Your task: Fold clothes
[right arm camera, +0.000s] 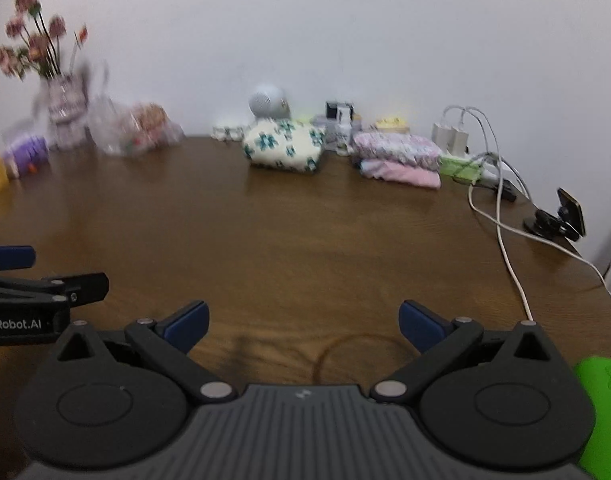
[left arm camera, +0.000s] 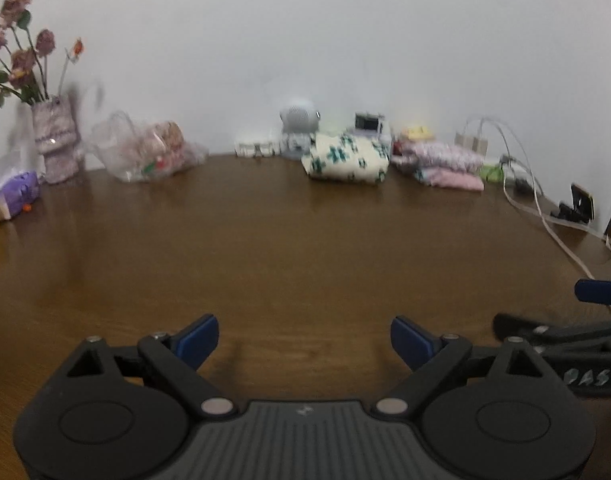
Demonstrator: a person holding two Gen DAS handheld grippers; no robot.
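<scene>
- The folded clothes lie at the far edge of the surface point(left arm camera: 289, 248), against the wall: a cream bundle with green print point(left arm camera: 345, 158) and, just to its right, a pink stack point(left arm camera: 441, 166).
- Both lie well apart from either claw, straight ahead and a little to the right, long sides running along the wall.
- No unfolded garment shows on the bare wood near the claws; a bright green thing point(right arm camera: 601, 416) at the lower right edge of the right view cannot be identified.
- The right hand looks somewhat nearer the pink stack, judging by its view.
- The left claw point(left arm camera: 304, 340) gapes wide, holding and touching nothing.
- The right claw point(right arm camera: 304, 326) also stands wide and empty, over bare wood, beside the left one.
</scene>
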